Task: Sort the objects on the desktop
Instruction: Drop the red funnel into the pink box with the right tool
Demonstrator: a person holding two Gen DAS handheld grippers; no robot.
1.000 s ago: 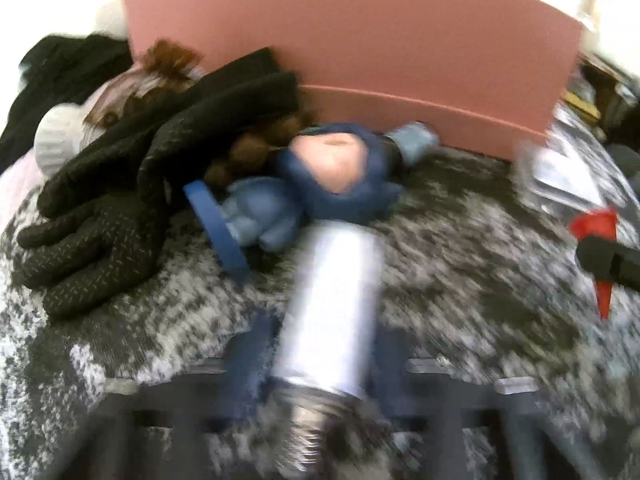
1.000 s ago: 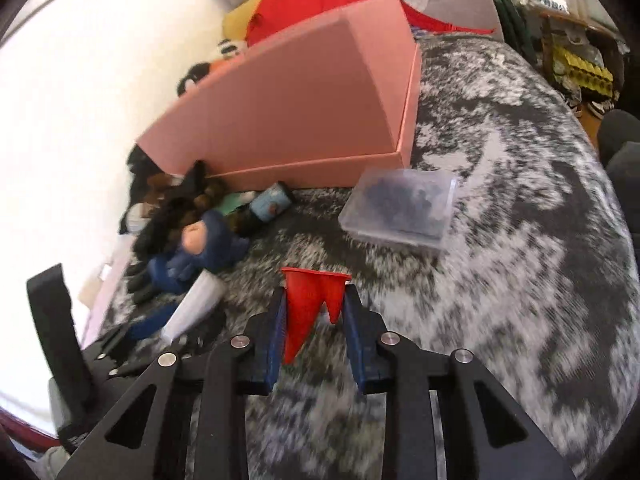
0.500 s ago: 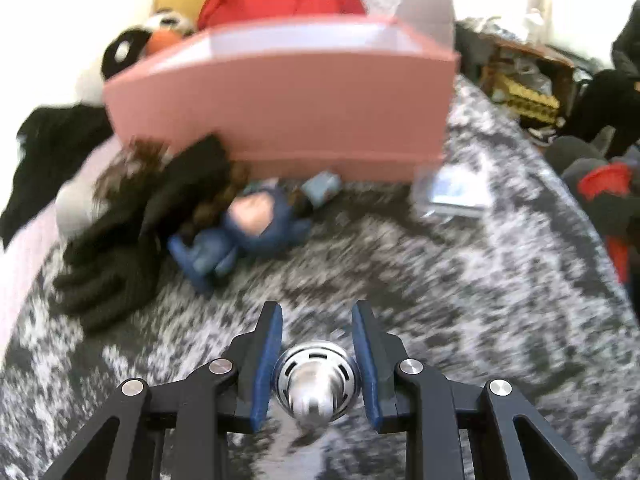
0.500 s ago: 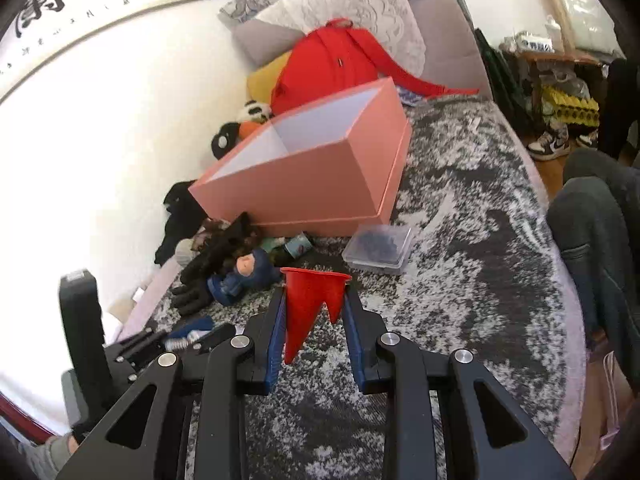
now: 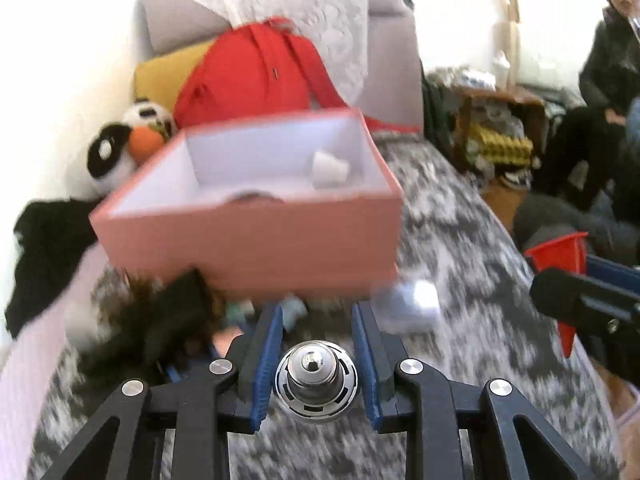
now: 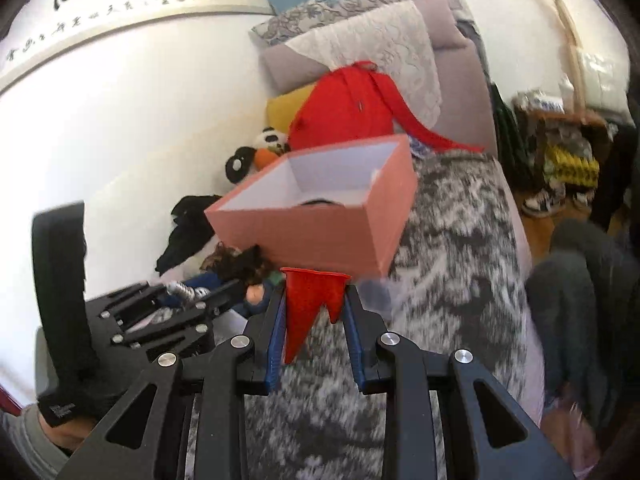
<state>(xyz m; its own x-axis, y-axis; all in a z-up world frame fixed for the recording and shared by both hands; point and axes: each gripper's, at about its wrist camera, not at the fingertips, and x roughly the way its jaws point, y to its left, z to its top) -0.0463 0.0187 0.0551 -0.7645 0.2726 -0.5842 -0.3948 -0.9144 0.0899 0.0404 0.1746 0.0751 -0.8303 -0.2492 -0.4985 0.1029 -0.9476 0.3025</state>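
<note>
My left gripper [image 5: 317, 311] is shut on a silver light bulb [image 5: 316, 376], whose screw base points back at the camera. My right gripper [image 6: 316, 293] is shut on a red funnel-shaped piece [image 6: 310, 308], tip down. Both hang above the blanket in front of an open pink box [image 5: 248, 240] [image 6: 320, 236]. Inside the box lie a small white cup [image 5: 330, 168] and a dark round thing [image 5: 252, 198]. In the left wrist view the right gripper [image 5: 580, 300] shows at the right with the red piece [image 5: 560, 256].
At the box's foot lie a black glove [image 5: 160, 320], a blue doll [image 6: 256, 294] and a clear plastic case [image 5: 412, 304] on the grey patterned blanket [image 5: 460, 248]. Behind stand a red backpack [image 5: 256, 76], a panda plush [image 5: 116, 152] and pillows. A person [image 5: 608, 80] sits at the right.
Both grippers have risen with the bulb and the red piece still held. The views now look down into the pink box, whose inside was hidden a second ago.
</note>
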